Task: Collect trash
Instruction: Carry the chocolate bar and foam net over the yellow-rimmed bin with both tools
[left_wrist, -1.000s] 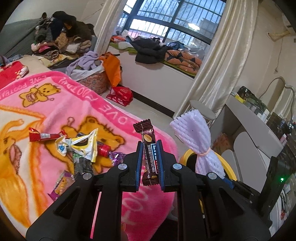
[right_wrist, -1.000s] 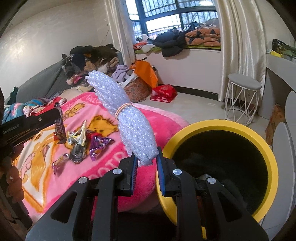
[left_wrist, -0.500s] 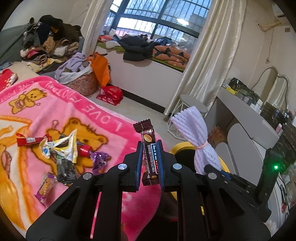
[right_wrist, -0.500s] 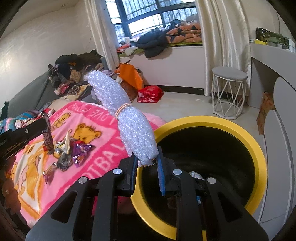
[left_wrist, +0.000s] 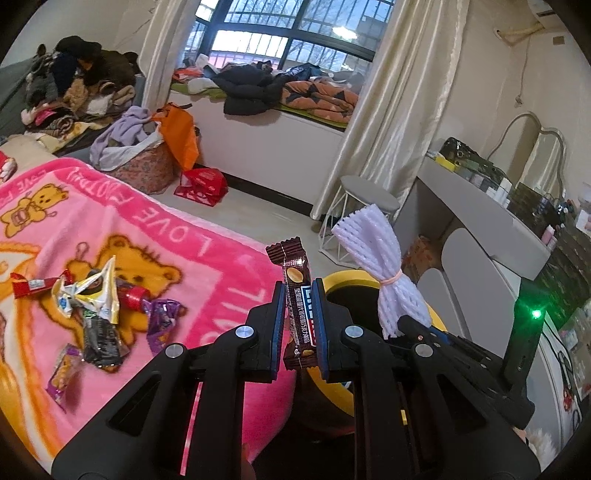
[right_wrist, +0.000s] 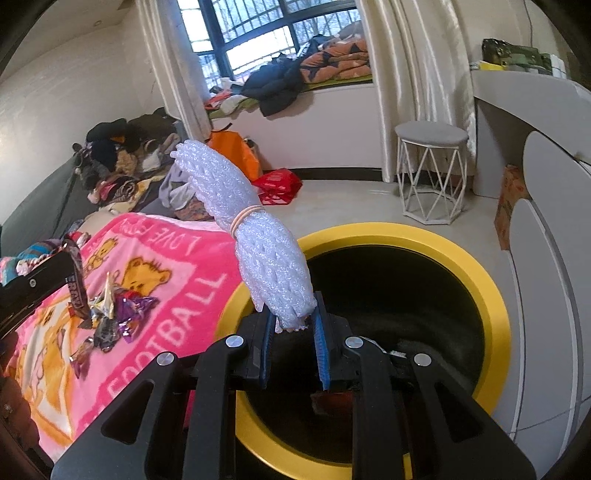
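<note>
My left gripper (left_wrist: 299, 325) is shut on a brown chocolate bar wrapper (left_wrist: 297, 295) that stands upright between the blue pads, near the edge of the pink blanket (left_wrist: 155, 229). My right gripper (right_wrist: 293, 326) is shut on the lower end of a white foam net bundle (right_wrist: 255, 225) tied with a rubber band, held over the left rim of the yellow trash bin (right_wrist: 476, 280). In the left wrist view the same foam net bundle (left_wrist: 384, 269) rises above the bin (left_wrist: 340, 391). Several loose wrappers (left_wrist: 96, 306) lie on the blanket, also seen as wrappers (right_wrist: 110, 314) in the right wrist view.
A grey round stool (right_wrist: 430, 173) stands on the floor beyond the bin. A white dresser (right_wrist: 535, 122) is at the right. A laundry basket (left_wrist: 144, 166), an orange bag (left_wrist: 181, 136) and a red bag (left_wrist: 201, 184) sit near the window bench. Clothes are piled at the back left.
Both grippers have moved right, away from the blanket toward the bin. The bin fills more of the right wrist view and the foam net hangs over its rim. Both grips are unchanged.
</note>
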